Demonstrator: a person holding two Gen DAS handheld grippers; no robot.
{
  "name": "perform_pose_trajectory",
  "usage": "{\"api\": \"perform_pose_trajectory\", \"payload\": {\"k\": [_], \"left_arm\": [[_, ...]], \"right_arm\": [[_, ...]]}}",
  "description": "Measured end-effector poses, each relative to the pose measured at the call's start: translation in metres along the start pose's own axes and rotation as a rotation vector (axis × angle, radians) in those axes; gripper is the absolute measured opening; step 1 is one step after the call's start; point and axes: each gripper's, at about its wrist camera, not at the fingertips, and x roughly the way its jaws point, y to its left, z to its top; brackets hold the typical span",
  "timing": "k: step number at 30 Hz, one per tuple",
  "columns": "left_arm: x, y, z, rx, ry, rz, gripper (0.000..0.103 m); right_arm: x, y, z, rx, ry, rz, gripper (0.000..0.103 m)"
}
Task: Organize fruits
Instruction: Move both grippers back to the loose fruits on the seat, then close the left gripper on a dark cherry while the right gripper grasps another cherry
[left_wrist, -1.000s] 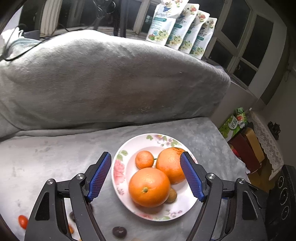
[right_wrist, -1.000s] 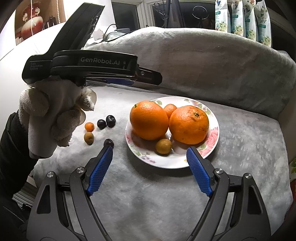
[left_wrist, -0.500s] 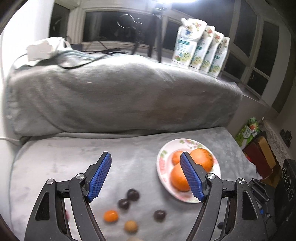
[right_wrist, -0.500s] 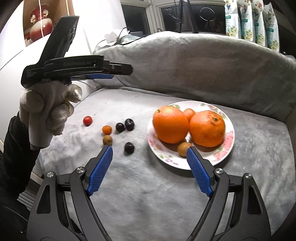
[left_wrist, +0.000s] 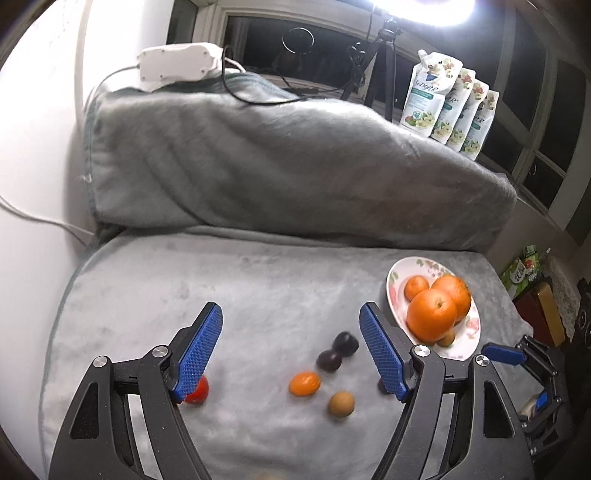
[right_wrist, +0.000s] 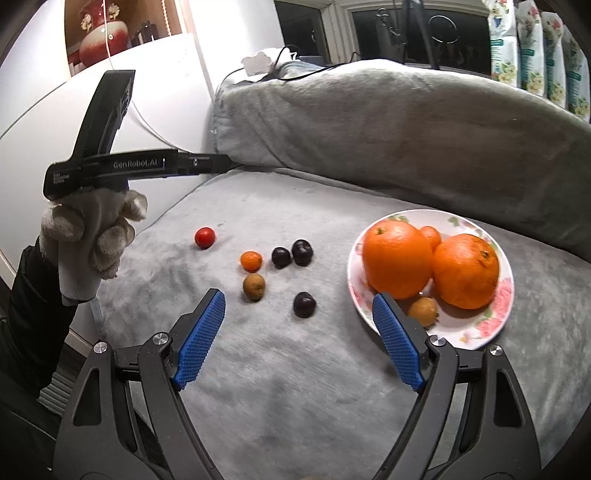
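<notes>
Both tongs stand spread with nothing between the pads: the left gripper (left_wrist: 291, 349) over the loose small fruit on the grey blanket (left_wrist: 258, 280), the right gripper (right_wrist: 295, 338) nearer the plate (right_wrist: 491, 332). The plate carries two oranges (right_wrist: 397, 258), with a mandarin (right_wrist: 430, 234) half hidden behind them. The left blue pad (left_wrist: 199, 345) covers part of the tomato (left_wrist: 197, 391), and a dark fruit (left_wrist: 382, 386) barely shows behind the other.

Black hand-held gripper (right_wrist: 299, 341), blue pads (right_wrist: 199, 341)
</notes>
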Motion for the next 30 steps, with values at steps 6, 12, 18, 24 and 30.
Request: {"api": "perform_pose_trajectory", "payload": {"k": [6, 12, 18, 24, 30], "left_arm": [[0.009, 0.003, -0.012, -0.010, 0.028, -0.040, 0.076], [0.020, 0.001, -0.023, -0.005, 0.067, -0.070, 0.067], [0.033, -0.001, -0.033, 0.001, 0.123, -0.111, 0.050], [0.050, -0.006, -0.041, 0.005, 0.172, -0.147, 0.039], [0.063, -0.014, -0.044, 0.045, 0.194, -0.140, 0.033]], "right_arm": [[0.013, 0.007, 0.001, -0.003, 0.032, 0.018, 0.085], [0.026, 0.008, -0.001, 0.011, 0.068, 0.035, 0.084], [0.042, 0.008, -0.005, 0.029, 0.106, 0.031, 0.072], [0.062, 0.006, -0.008, 0.047, 0.143, 0.011, 0.050], [0.077, 0.005, -0.009, 0.046, 0.155, -0.023, 0.039]]}}
